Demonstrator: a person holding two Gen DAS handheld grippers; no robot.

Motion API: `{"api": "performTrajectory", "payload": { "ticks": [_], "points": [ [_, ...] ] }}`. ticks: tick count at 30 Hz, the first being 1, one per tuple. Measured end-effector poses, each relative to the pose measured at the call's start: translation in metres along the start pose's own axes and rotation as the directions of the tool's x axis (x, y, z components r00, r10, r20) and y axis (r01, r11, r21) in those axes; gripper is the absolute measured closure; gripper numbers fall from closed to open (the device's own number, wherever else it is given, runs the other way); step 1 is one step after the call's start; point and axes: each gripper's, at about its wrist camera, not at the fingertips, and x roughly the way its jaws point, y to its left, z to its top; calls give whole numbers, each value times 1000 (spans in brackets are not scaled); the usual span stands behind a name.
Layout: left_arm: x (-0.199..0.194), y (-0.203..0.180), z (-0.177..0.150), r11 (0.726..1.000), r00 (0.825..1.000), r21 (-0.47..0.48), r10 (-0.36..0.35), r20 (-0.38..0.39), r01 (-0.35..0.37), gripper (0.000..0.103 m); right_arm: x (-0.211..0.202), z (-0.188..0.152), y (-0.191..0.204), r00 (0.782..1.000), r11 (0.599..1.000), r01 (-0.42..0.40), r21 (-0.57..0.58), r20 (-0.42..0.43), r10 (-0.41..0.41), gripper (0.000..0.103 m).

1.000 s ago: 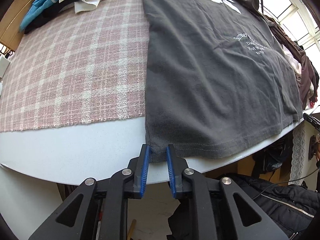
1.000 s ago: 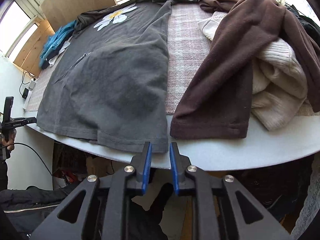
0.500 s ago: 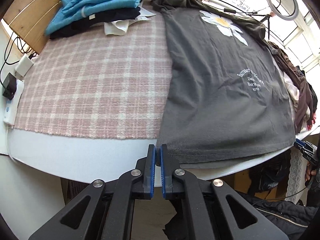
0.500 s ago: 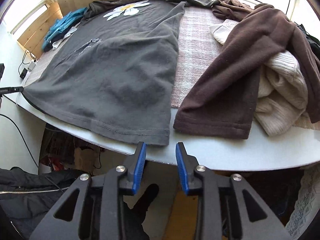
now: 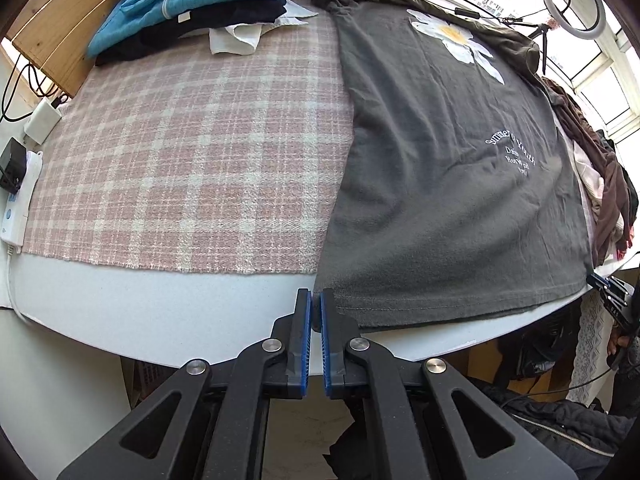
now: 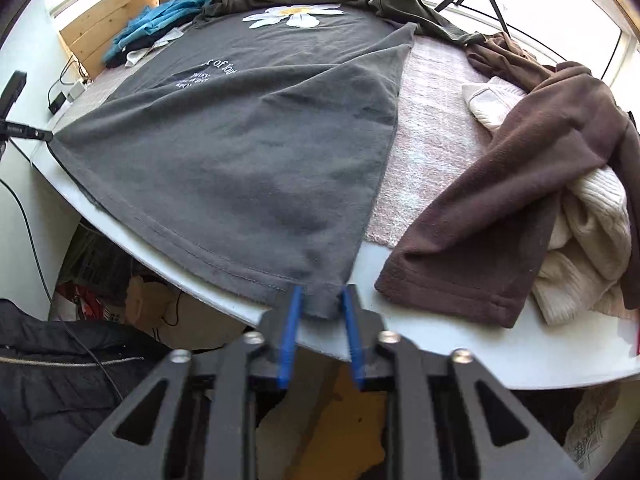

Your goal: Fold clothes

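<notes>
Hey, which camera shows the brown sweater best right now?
The right wrist view: the brown sweater lies spread across the table's right side, hem and body plain, draped over a cream knit. The left wrist view catches only a thin bunched strip at the far right edge.

Grey T-shirt [image 6: 240, 168], daisy print, spread on white desk [image 6: 460, 344]; hem corner lies between the blue pads of the right tool [image 6: 320, 300], whose jaws are closing. Brown sweater [image 6: 500, 216] and cream knit [image 6: 588, 232] heaped right. Blue clothes [image 6: 160, 20] stacked far left.
</notes>
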Motion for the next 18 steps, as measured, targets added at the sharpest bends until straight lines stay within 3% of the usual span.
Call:
{"api": "performTrajectory", "payload": {
  "ticks": [4, 7, 11, 16, 18],
  "points": [
    [-19, -23, -9, 998, 998, 39, -53, 41, 51, 99, -37, 5, -16, 994, 993, -67, 100, 89, 59, 97],
    [0, -40, -23, 995, 999, 91, -48, -20, 50, 99, -67, 5, -34, 981, 974, -119, 193, 173, 85, 97],
    [31, -34, -29, 997, 996, 62, -31, -89, 37, 99, -39, 6, -36, 997, 975, -64, 213, 59, 52, 97],
    [20, -24, -21, 996, 994, 62, -59, -97, 65, 99, -27, 11, -46, 994, 969, -19, 247, -100, 45, 93],
    [16, -20, -17, 995, 992, 66, -61, -113, 69, 98, -43, 31, -52, 997, 971, -19, 238, -62, 35, 93]
  ]
}}
